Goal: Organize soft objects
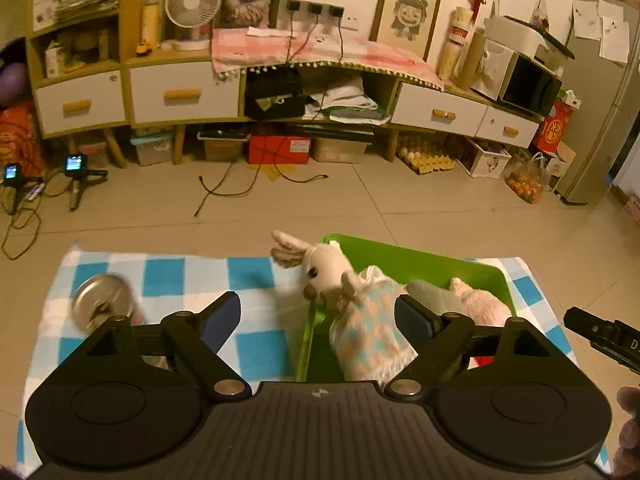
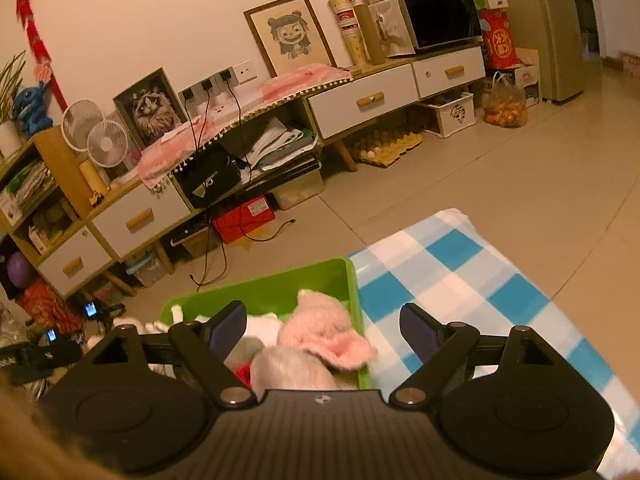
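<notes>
Two plush toys in a green bin (image 1: 424, 258), on a blue-and-white checked cloth (image 1: 256, 344) spread over the counter. Goat-like plush in a pastel knitted dress (image 1: 360, 320), draped over the bin's near-left rim, head and ears hanging out toward the cloth, body inside. Pink plush (image 1: 480, 300) deeper in the bin at the right, beside something grey and a scrap of red too hidden to name; from the right wrist view, the same pink plush (image 2: 320, 328) lying against the bin's right wall (image 2: 352, 280), one ear flopped over the rim.

Left tongs (image 1: 318, 320) spread wide, holding nothing, pads clear of the dressed plush though it sits between them in view. Right tongs (image 2: 322, 328) likewise parted and empty above the pink plush, no pad pressing on it.

Step in hand, by the look of it: toys just dropped off, both pairs of tongs free. Sorting seemingly near its end, with no other soft thing visible on the cloth. Next move likely a tidy-up: nudging the dressed plush's head fully over the rim, a low, gentle pinch on the soft neck or dress. Risk of dragging the light bin along.

Shiny metal object (image 1: 102, 306), blurred, at the cloth's left. Beyond, tiled floor (image 1: 400, 200) and a long cabinet against the wall.
</notes>
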### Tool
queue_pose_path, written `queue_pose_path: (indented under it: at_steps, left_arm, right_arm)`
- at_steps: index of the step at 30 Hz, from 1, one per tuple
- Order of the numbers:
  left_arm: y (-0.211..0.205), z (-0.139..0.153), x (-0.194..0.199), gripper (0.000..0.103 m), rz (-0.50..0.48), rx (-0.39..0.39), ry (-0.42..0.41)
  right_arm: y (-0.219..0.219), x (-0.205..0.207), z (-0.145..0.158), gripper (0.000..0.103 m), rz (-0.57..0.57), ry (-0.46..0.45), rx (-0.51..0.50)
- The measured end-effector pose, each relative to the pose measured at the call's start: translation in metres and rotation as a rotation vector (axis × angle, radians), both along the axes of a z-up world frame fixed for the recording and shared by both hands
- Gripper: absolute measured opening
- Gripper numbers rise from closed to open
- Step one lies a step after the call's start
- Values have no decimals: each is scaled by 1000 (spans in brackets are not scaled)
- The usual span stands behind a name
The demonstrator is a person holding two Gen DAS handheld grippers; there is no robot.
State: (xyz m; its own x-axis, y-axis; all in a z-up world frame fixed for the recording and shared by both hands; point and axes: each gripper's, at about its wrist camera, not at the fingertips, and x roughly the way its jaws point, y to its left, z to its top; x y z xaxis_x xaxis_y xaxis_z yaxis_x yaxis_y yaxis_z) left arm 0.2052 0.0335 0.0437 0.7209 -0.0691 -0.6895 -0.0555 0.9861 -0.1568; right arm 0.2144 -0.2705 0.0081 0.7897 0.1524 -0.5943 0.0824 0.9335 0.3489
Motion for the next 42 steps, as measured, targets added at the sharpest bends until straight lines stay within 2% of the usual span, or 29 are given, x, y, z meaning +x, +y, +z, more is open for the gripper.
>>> queue_pose_path:
  at_steps: [10,15,18,22,26,30,37,42]
  left_arm:
    - [12,-1,-62,91,32,-9,8]
    - [19,-11,-100,94,68,-46,18]
    - [20,-17,-123,96,78,-27,16]
    - [13,-23,-151,97,75,49,18]
    - [9,-30,-173,98,80,40,20]
    - [0,-38,-191,98,74,66,11]
    - [-14,-43,-200,98,49,136,41]
    - [-17,-49,-200,98,51,156,57]
  right_arm:
    - [-7,-57,10,52,-4,35,-18]
    - [-1,-83,7,52,41,61,-33]
    - [5,-98,2,52,59,97,-52]
    - [13,-117,-1,52,99,138,-77]
    - [25,-139,-3,56,141,138,-99]
    - [36,-161,-9,56,181,152,-110]
    - [55,-175,-19,56,205,195,-189]
    - [60,-171,-27,56,225,216,-203]
